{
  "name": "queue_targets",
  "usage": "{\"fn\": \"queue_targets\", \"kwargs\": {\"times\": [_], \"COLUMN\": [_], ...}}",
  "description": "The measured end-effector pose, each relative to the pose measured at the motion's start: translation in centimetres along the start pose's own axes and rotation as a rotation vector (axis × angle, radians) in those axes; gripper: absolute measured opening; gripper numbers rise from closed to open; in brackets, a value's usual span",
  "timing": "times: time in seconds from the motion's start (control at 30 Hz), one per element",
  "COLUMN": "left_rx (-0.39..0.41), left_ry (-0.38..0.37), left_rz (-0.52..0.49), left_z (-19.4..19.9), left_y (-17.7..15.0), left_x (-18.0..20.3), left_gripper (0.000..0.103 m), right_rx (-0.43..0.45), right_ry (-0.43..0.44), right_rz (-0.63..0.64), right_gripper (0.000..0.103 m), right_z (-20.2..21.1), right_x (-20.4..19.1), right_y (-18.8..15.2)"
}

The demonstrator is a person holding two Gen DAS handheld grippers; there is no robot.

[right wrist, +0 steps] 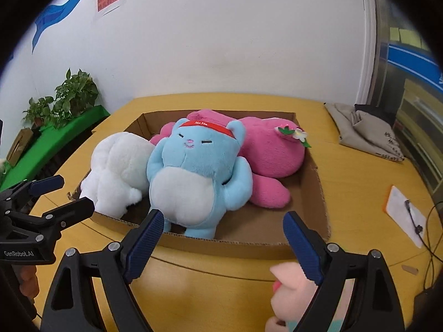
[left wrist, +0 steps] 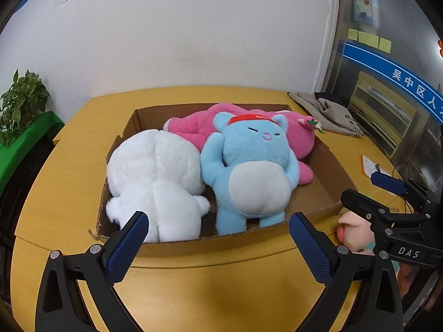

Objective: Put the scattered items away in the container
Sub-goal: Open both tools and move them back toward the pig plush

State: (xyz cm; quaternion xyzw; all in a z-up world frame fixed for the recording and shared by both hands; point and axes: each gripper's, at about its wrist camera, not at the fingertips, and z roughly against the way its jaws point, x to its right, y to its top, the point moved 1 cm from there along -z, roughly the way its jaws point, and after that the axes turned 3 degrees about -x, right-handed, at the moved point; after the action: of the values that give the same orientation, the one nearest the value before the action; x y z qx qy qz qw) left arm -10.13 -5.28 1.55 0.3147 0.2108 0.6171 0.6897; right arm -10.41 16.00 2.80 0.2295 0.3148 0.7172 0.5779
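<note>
A shallow cardboard box (left wrist: 326, 160) (right wrist: 315, 182) sits on the yellow table. In it lie a white plush (left wrist: 155, 177) (right wrist: 116, 166), a blue plush with a red headband (left wrist: 252, 171) (right wrist: 193, 177) and a pink plush (left wrist: 293, 132) (right wrist: 271, 149). A peach-pink plush (left wrist: 354, 229) (right wrist: 290, 296) lies on the table outside the box's near right corner. My left gripper (left wrist: 218, 229) is open and empty at the box's near edge. My right gripper (right wrist: 221, 229) (left wrist: 365, 191) is open and empty, with the peach plush under its right finger.
A grey cloth bag (left wrist: 329, 116) (right wrist: 365, 130) lies at the table's far right. A white card with a cable (right wrist: 404, 213) lies at the right edge. Potted plants (left wrist: 22, 102) (right wrist: 69, 96) stand on a green shelf at the left. A wall is behind the table.
</note>
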Motion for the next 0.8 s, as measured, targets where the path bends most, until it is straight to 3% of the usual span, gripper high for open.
{"fn": "queue_targets", "kwargs": {"times": [0.37, 0.8], "left_rx": [0.038, 0.029], "left_ry": [-0.005, -0.005], "left_rz": [-0.025, -0.022], "left_z": [3.3, 4.4], "left_y": [-0.7, -1.9], "left_x": [1.4, 2.2], "left_gripper": [0.103, 0.103], "right_rx": [0.031, 0.037], "right_ry": [-0.003, -0.003], "right_rz": [0.026, 0.029], "right_gripper": [0.089, 0.089], "right_z": [2.8, 4.7], "right_x": [-1.4, -1.6], "right_y": [-0.8, -2.2]}}
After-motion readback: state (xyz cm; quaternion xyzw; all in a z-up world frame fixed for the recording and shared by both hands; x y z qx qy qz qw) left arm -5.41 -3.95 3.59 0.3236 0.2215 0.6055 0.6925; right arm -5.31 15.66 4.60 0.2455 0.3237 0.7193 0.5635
